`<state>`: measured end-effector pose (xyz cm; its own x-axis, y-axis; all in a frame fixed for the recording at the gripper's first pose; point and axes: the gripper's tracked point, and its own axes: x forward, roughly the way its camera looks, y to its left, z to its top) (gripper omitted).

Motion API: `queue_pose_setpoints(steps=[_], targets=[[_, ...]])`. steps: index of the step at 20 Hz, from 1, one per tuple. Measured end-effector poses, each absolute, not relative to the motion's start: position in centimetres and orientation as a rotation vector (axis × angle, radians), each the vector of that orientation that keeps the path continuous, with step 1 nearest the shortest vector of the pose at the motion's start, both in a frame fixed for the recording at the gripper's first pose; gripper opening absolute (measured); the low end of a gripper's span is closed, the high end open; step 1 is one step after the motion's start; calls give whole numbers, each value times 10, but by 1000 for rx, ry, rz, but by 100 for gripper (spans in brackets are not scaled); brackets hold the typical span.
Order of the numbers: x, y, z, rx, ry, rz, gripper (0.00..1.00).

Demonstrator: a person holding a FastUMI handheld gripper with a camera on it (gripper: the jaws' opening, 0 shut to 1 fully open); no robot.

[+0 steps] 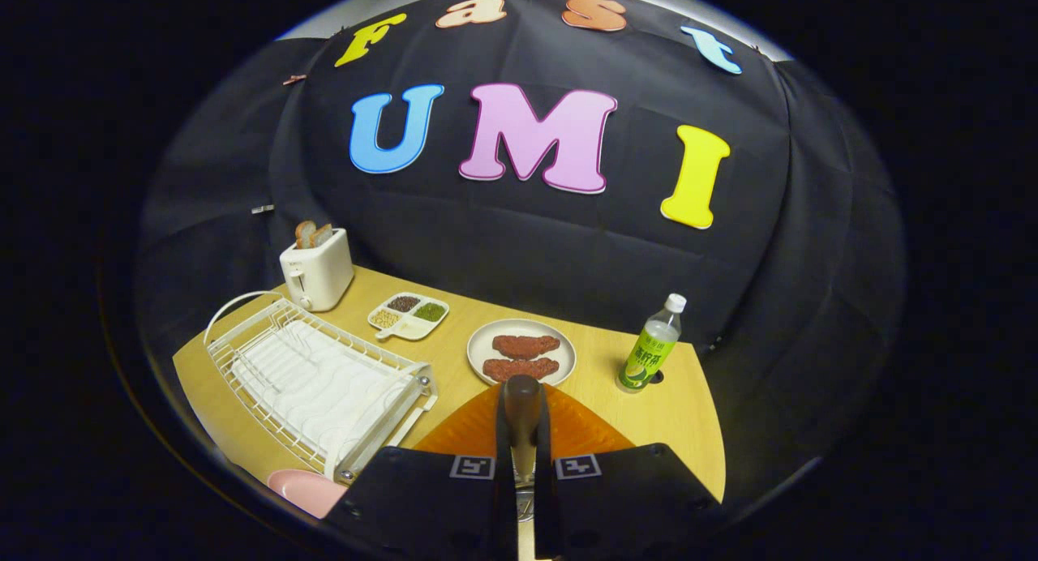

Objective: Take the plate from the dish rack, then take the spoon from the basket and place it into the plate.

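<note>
Here we see the gripper (523, 464) clamped on the spoon (523, 415), both fingers pressing its handle, above the orange plate (454, 435) just ahead. White dish rack (316, 383) sits beside it, meat plate (521, 352) and bottle (651, 346) beyond.

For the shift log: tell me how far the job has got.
Done: the dish rack holds no plate and an orange plate lies ahead of the fingers. In hand: the gripper is shut on the spoon, over that plate. Left: release the spoon into it.
</note>
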<state>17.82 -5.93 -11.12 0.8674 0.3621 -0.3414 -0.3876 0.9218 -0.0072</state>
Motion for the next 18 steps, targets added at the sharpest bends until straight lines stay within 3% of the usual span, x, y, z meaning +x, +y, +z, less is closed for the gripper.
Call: queue_pose_setpoints(steps=[5, 8, 18], targets=[[126, -47, -59, -49, 299, 420, 12], [85, -28, -65, -86, 305, 475, 12], [-17, 47, -168, -200, 481, 571, 12]])
